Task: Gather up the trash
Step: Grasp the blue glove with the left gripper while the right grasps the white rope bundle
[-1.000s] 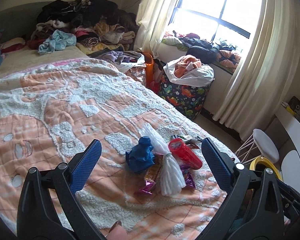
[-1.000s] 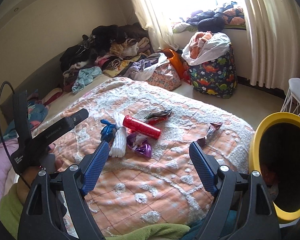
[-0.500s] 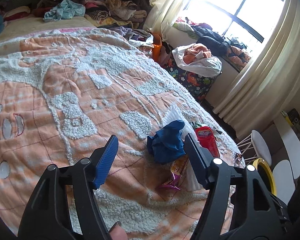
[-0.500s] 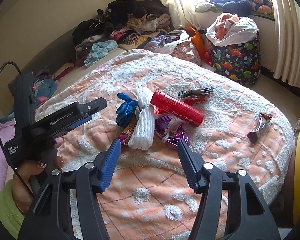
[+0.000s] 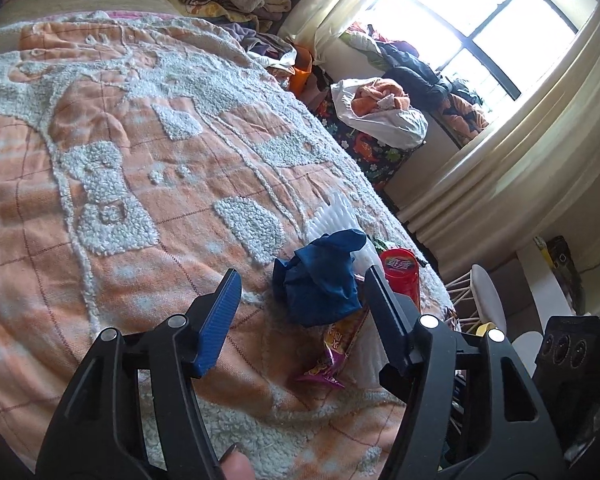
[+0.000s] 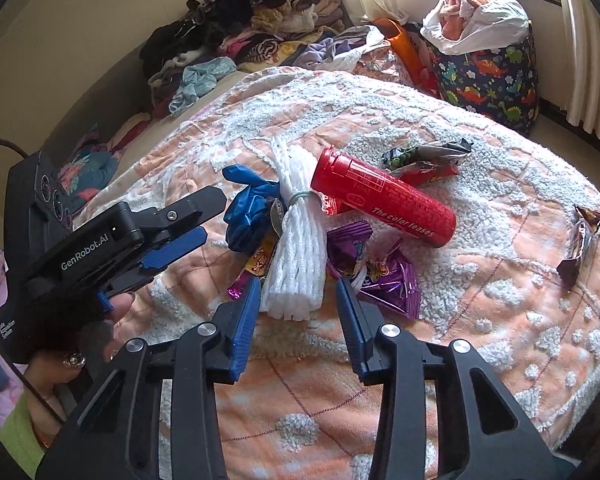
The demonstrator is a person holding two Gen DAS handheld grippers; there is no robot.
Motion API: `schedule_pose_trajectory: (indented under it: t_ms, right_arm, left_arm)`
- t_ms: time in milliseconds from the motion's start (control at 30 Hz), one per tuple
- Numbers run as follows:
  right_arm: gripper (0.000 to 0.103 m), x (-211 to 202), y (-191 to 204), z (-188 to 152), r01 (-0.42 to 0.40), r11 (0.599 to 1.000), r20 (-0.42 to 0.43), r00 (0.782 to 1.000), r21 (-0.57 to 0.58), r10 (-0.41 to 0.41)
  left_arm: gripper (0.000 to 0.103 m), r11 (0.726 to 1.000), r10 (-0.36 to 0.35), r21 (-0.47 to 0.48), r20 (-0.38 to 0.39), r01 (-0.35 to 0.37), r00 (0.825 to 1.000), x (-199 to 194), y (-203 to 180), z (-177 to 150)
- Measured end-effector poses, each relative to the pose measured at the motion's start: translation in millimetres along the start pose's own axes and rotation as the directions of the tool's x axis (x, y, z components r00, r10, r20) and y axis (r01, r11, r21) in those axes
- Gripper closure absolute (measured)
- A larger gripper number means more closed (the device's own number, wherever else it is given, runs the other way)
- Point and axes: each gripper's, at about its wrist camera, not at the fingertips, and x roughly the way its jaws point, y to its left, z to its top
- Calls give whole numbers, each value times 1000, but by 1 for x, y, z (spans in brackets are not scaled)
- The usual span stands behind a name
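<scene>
A pile of trash lies on the orange and white bedspread [image 6: 500, 280]. It holds a crumpled blue bag [image 5: 320, 280] [image 6: 248, 212], a white bundle tied with a band [image 6: 300, 248], a red tube [image 6: 384, 200], purple wrappers [image 6: 384, 276] and a yellow-purple wrapper [image 5: 332, 348]. My left gripper [image 5: 300, 284] is open, its jaws on either side of the blue bag. My right gripper [image 6: 296, 296] is open, its jaws just at the near end of the white bundle. The left gripper also shows in the right wrist view [image 6: 188, 224].
A green-red wrapper [image 6: 424, 160] lies beyond the red tube and a brown wrapper [image 6: 580, 244] near the bed's right edge. Clothes are heaped at the bed's head [image 6: 260, 20]. A dinosaur-print basket [image 6: 492, 68] stands by the window. A white stool [image 5: 488, 300] stands beside the bed.
Both grippers have moved closer to the pile and their jaws have narrowed. The left now brackets the blue bag; the right has come up to the white bundle. The yellow bin has left the right view.
</scene>
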Motion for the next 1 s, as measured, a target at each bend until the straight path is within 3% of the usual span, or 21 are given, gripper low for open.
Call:
schedule_pose_trajectory:
  t_ms: [100, 267, 367, 433, 600, 1000]
  right_arm:
    - [84, 4, 0, 0, -13, 1000, -10, 1000, 2, 13]
    - [92, -6, -3, -4, -16, 1000, 14, 1000, 5, 16]
    - [93, -13, -3, -10, 2, 1000, 17, 1000, -11, -2]
    - [93, -17, -2, -15, 21, 999, 17, 1000, -24, -21]
    - [94, -28, -5, -27, 34, 999, 22, 999, -36, -33]
    - [94, -68, -4, -50, 23, 997, 52, 998, -79, -19]
  left_arm:
    - [48, 1000, -9, -1, -8, 9, 1000, 4, -1, 1]
    - [56, 1000, -11, 13, -26, 11, 1000, 13, -9, -2]
    - [64, 1000, -13, 18, -38, 13, 999, 18, -10, -2]
    - [78, 999, -22, 23, -46, 23, 999, 19, -11, -3]
    - [92, 998, -34, 54, -44, 37, 998, 14, -19, -6]
    - [97, 993, -54, 106, -10, 54, 999, -15, -33, -9]
